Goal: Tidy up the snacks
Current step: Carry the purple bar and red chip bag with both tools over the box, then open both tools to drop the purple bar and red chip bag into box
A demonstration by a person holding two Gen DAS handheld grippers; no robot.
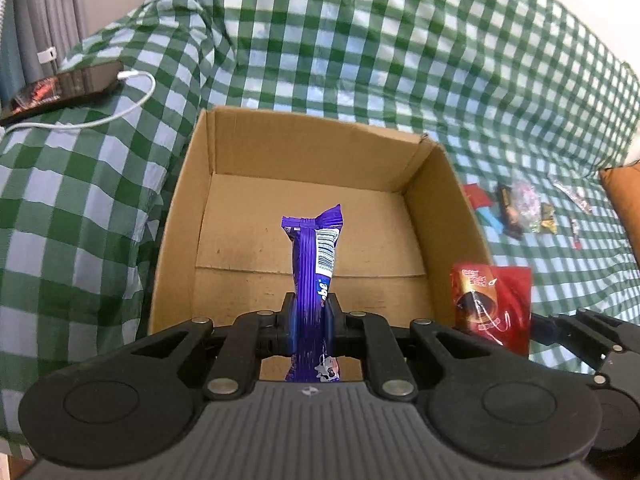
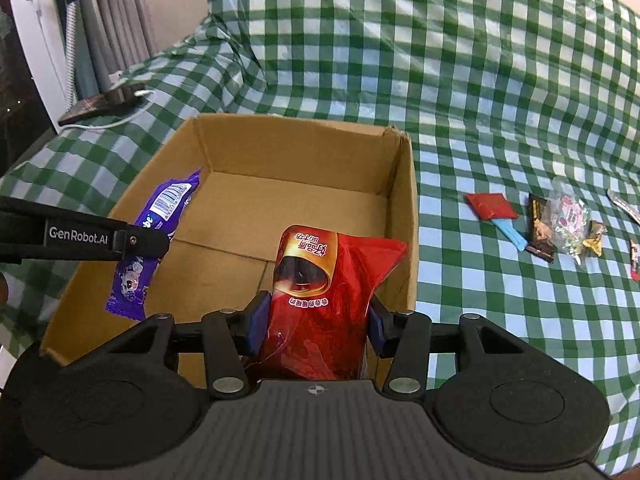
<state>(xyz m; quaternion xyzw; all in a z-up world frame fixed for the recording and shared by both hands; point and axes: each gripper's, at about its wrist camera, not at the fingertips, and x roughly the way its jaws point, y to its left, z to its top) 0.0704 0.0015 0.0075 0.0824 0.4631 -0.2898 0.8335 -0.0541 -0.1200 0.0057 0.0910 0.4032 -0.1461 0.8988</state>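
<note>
Left gripper (image 1: pixel 308 316) pinched a purple snack bar (image 1: pixel 314 264) over the open cardboard box (image 1: pixel 304 152). Right gripper (image 2: pixel 316 326) squeezed a red snack pouch (image 2: pixel 320 304) above the box's right side. Box floor was bare. Risks: simultaneous release could crowd the two grippers together; the slick pouch might slide over the right wall onto the green checked cloth (image 2: pixel 480 80), among the loose small snacks (image 2: pixel 536 224).
</note>
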